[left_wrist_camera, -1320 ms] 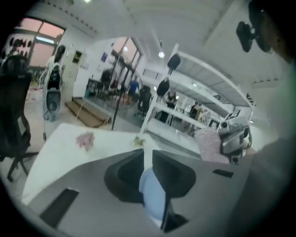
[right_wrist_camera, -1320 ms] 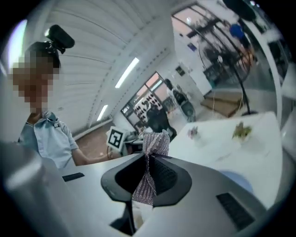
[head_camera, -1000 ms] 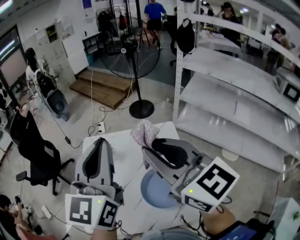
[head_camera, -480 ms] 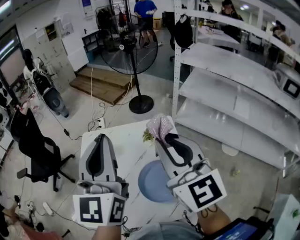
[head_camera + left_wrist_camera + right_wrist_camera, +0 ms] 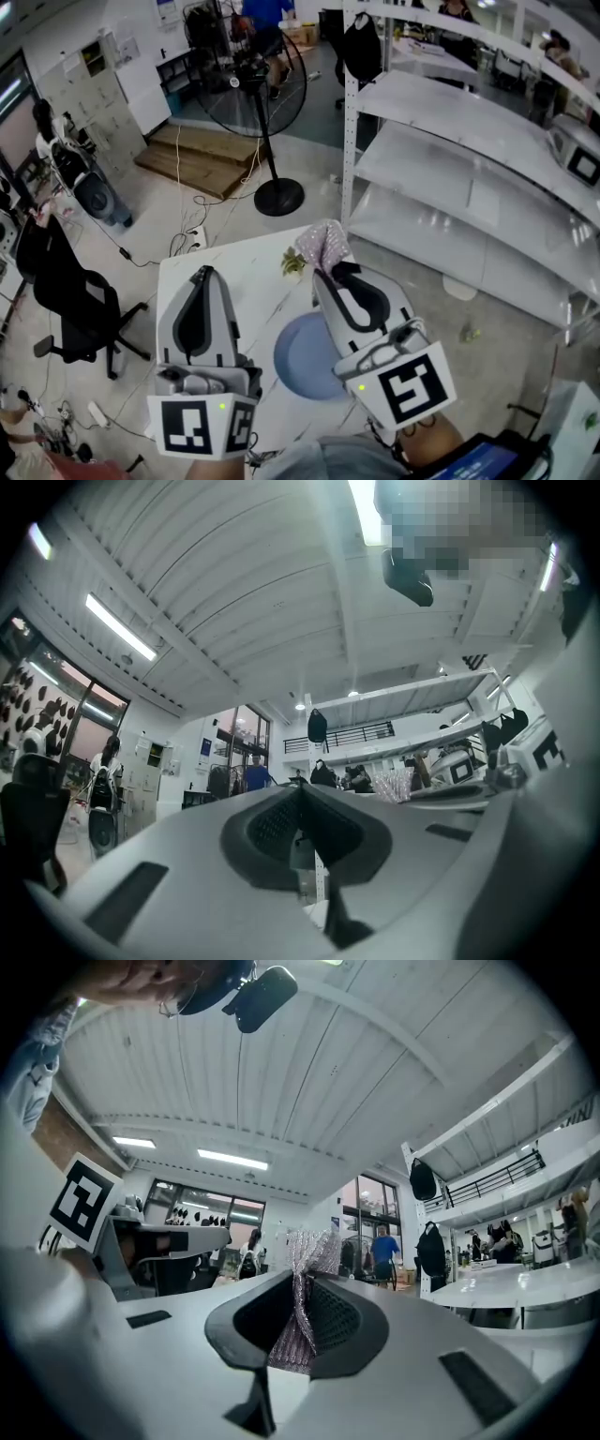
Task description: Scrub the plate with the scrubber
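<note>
A round blue plate (image 5: 298, 361) lies flat on the white table (image 5: 246, 270), between and below my two grippers. My right gripper (image 5: 330, 269) is shut on a pinkish silver mesh scrubber (image 5: 322, 244), which sticks out past its tips above the table's far edge. In the right gripper view the scrubber (image 5: 302, 1288) is pinched between the dark pads and fans out on top. My left gripper (image 5: 200, 275) hovers left of the plate, shut with nothing in it. In the left gripper view its jaws (image 5: 300, 797) meet, and nothing shows between them.
A small green scrap (image 5: 292, 264) lies on the table near the scrubber. Beyond the table stand a pedestal fan (image 5: 277, 195) and white metal shelving (image 5: 450, 178) to the right. A black office chair (image 5: 66, 300) is on the floor at the left.
My right gripper has swung off the plate toward the table's far edge and rolled straighter, carrying the scrubber with it. More of the plate shows. The left gripper has hardly moved.
</note>
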